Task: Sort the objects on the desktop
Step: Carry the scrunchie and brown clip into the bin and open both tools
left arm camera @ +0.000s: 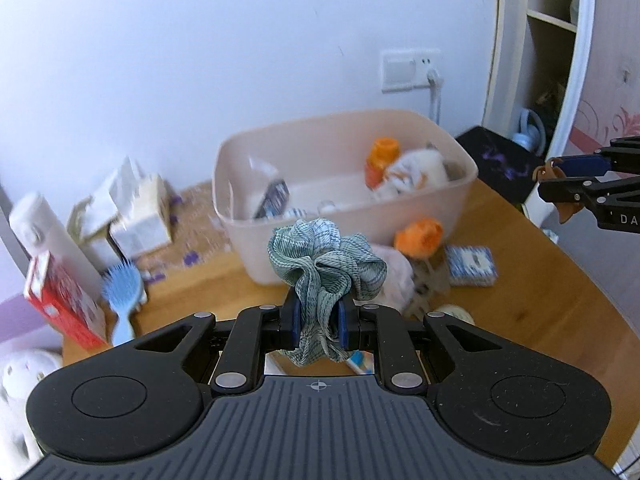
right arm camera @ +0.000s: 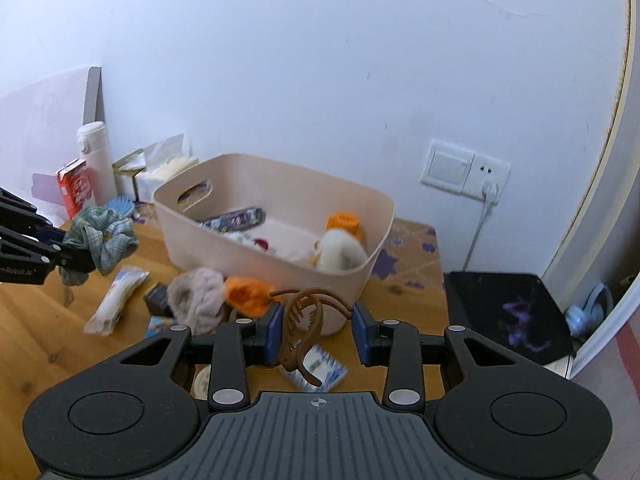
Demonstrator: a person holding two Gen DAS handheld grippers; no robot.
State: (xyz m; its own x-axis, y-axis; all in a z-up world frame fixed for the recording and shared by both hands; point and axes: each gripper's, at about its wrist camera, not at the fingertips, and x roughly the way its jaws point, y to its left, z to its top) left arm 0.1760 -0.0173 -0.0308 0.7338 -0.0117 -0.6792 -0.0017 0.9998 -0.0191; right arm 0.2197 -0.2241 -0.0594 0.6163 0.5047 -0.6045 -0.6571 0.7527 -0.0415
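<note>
My left gripper (left arm camera: 318, 320) is shut on a teal checked scrunchie (left arm camera: 326, 264), held up in front of the pale pink bin (left arm camera: 256, 256). In the right wrist view the same scrunchie (right arm camera: 102, 240) hangs from the left gripper (right arm camera: 76, 256) at the left edge, above the wooden table (right arm camera: 40, 320). My right gripper (right arm camera: 318, 320) is shut on a brown hair claw clip (right arm camera: 304, 320), whose prongs span both blue pads, just short of the bin (right arm camera: 272, 256). The right gripper (left arm camera: 560, 178) with the clip shows at the far right of the left wrist view.
The bin holds an orange-capped bottle (right arm camera: 344, 224), a white plush item and packets. On the table lie an orange fluffy item (right arm camera: 246, 290), a beige scrunchie (right arm camera: 198, 296), a blue-white packet (left arm camera: 472, 266), a blue hairbrush (left arm camera: 122, 292), a red box (left arm camera: 60, 304) and a white flask (right arm camera: 96, 160). A black surface (right arm camera: 508, 312) sits to the right.
</note>
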